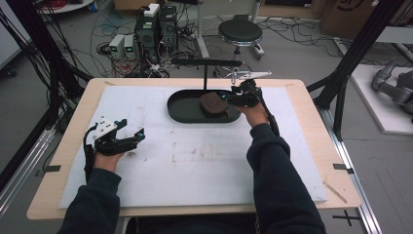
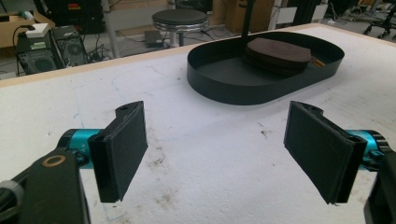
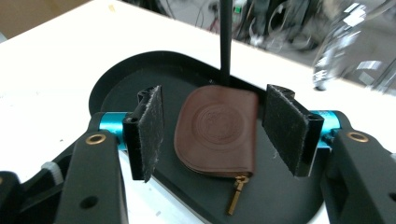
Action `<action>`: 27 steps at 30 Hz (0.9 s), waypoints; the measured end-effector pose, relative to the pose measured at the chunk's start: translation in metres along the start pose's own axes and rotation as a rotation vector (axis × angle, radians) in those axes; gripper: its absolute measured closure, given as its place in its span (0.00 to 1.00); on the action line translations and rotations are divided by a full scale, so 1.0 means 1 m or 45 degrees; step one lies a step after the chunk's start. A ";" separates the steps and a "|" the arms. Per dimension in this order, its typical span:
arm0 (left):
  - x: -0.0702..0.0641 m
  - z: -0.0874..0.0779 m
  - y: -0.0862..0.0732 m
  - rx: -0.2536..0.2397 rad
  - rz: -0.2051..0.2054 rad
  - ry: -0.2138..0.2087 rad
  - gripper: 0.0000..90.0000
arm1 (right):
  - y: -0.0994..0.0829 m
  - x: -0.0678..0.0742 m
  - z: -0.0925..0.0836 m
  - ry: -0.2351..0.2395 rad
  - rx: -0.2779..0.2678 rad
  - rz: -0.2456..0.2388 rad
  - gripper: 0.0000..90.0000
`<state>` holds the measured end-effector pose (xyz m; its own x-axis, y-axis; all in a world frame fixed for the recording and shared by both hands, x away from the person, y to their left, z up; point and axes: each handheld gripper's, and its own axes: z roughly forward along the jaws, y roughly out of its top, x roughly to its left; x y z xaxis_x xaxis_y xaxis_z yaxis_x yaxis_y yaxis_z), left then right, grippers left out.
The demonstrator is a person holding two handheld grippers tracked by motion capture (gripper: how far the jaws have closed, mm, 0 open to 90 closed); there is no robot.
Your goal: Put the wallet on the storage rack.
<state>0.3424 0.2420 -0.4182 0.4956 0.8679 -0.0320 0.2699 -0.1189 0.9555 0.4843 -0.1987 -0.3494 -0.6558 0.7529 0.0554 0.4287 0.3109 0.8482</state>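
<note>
While the pouch lies in the tray between the right gripper's wide-open, empty jaws, lower squarely before closing; left gripper hangs open, empty

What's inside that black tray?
Inside the black tray lies a brown leather pouch with a brass zipper pull, beside a thin black pole. Whatever is under or inside the pouch is covered, so that cannot be seen.
</note>
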 end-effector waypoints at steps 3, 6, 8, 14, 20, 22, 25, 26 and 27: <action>-0.002 0.001 0.001 0.002 0.004 -0.004 0.24 | -0.006 0.001 -0.016 -0.023 0.019 -0.037 0.36; -0.002 0.002 0.001 -0.003 0.002 -0.006 0.24 | -0.010 0.002 -0.035 -0.039 0.038 -0.066 0.33; -0.002 0.003 0.001 0.000 0.002 -0.007 0.24 | -0.017 0.003 -0.048 -0.049 -0.016 -0.115 0.33; -0.001 0.002 0.001 -0.005 -0.008 0.003 0.24 | -0.042 -0.004 -0.080 -0.071 -0.035 -0.106 0.32; -0.002 0.002 0.002 -0.011 -0.006 0.002 0.24 | -0.072 -0.011 -0.102 -0.128 -0.032 -0.086 0.31; -0.001 0.002 0.002 -0.011 -0.008 0.001 0.24 | -0.082 -0.011 -0.108 -0.151 -0.025 -0.084 0.30; -0.002 0.001 0.002 -0.015 -0.003 0.001 0.24 | -0.097 -0.010 -0.116 -0.174 -0.033 -0.074 0.28; -0.002 0.000 0.002 -0.015 -0.004 0.001 0.24 | -0.103 -0.010 -0.118 -0.176 -0.041 -0.066 0.27; -0.002 0.000 0.002 -0.013 0.001 0.000 0.24 | -0.109 -0.009 -0.119 -0.186 -0.043 -0.060 0.25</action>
<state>0.3426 0.2402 -0.4160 0.4961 0.8677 -0.0314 0.2609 -0.1144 0.9586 0.3696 -0.3085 -0.3791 -0.5761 0.8152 -0.0599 0.3768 0.3299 0.8656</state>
